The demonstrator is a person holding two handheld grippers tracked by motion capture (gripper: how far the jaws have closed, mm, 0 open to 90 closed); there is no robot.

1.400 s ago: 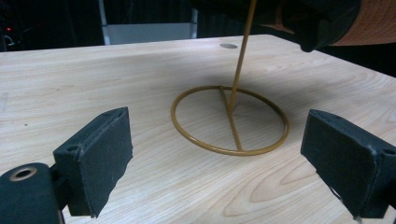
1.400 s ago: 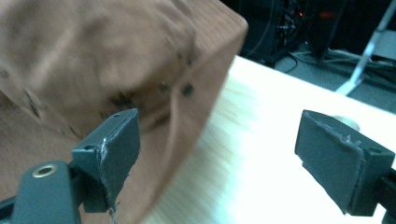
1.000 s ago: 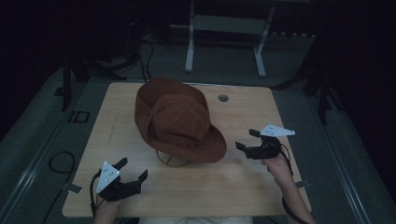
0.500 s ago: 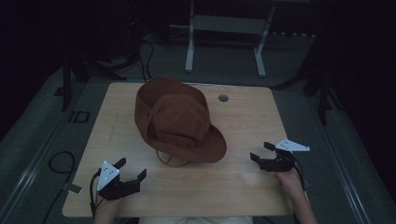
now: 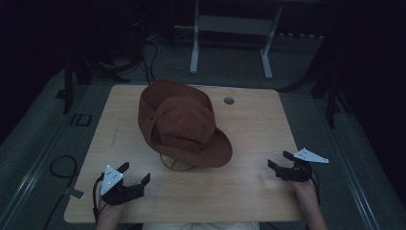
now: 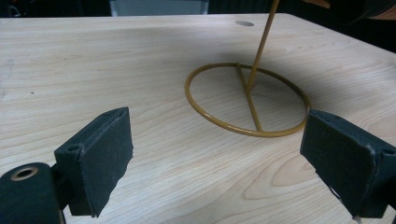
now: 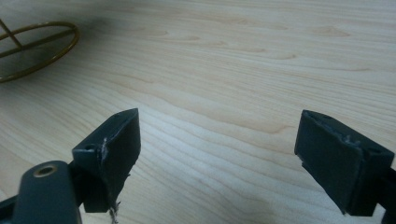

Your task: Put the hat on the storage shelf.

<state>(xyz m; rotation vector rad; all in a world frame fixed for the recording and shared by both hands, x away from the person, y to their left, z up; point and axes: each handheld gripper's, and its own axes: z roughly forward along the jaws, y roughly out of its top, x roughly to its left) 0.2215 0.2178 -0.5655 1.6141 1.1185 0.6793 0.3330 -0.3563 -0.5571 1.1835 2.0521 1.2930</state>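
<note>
Overhead, the high view counts 1 brown hat (image 5: 184, 124), 1 wire stand (image 5: 176, 164) under it, and 2 grippers on 1 pale wooden counter (image 5: 249, 120). The hat has a wide floppy brim and a creased crown, and sits tilted on the stand near the counter's middle. Left gripper (image 5: 130, 177) rests at the near left corner, fingers spread wide and empty; right gripper (image 5: 281, 160) lies near the right edge, also wide and empty. Compared with 0.5 s earlier, the right gripper sits slightly farther from the person; the left one and the hat have not moved.

From the left gripper view, 2 black fingers (image 6: 100, 156) stand far apart, framing the stand's yellow ring base (image 6: 247, 100) and its slanted rod.

Lastly, the right gripper view shows 2 fingers (image 7: 112, 149) held wide over bare wood, with the ring's edge (image 7: 37, 51) at upper left.
</note>
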